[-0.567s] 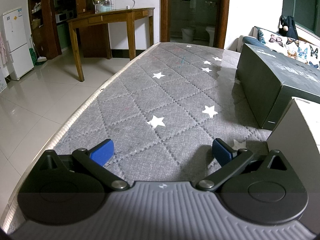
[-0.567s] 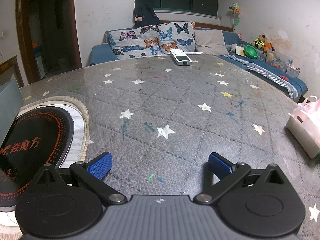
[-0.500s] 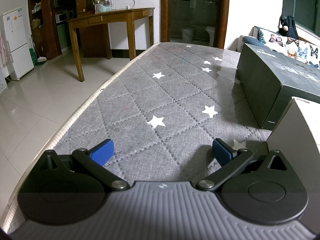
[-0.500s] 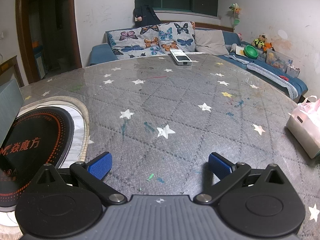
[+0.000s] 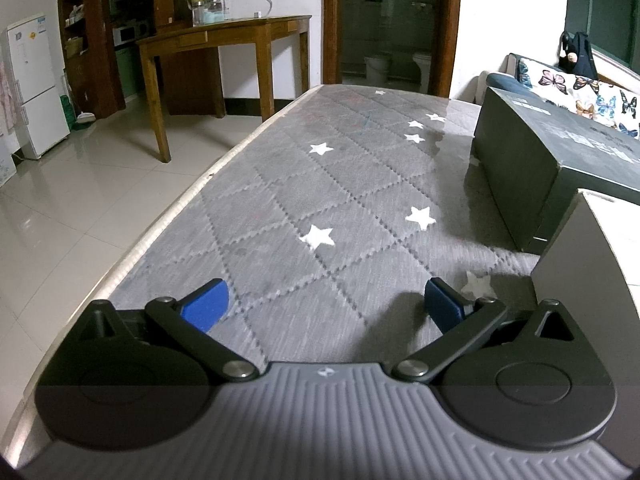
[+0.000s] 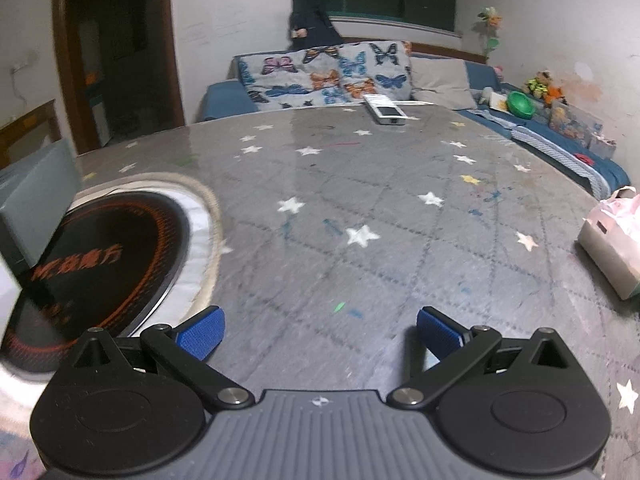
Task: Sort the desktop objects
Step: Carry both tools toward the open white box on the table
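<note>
Tabletop (image 5: pixel 360 184): grey quilted cover with white stars, glossy film over it; tiled floor and wooden side table (image 5: pixel 224 36) beyond.
Cut off: dark box (image 5: pixel 540 168) and pale box (image 5: pixel 592 272) at right edge of left view; black round disc (image 6: pixel 100 256) with orange lettering, blurred, at left of right view.
Far edge: white remote (image 6: pixel 386 110), well apart from both grippers.
Right edge: pink bag (image 6: pixel 612 240), partly out of frame.
Left gripper (image 5: pixel 326 304): spread wide, empty.
Right gripper (image 6: pixel 320 330): spread wide, empty.
Versus earlier: right view shifted, now motion-blurred; left view slightly nearer the pale box.
</note>
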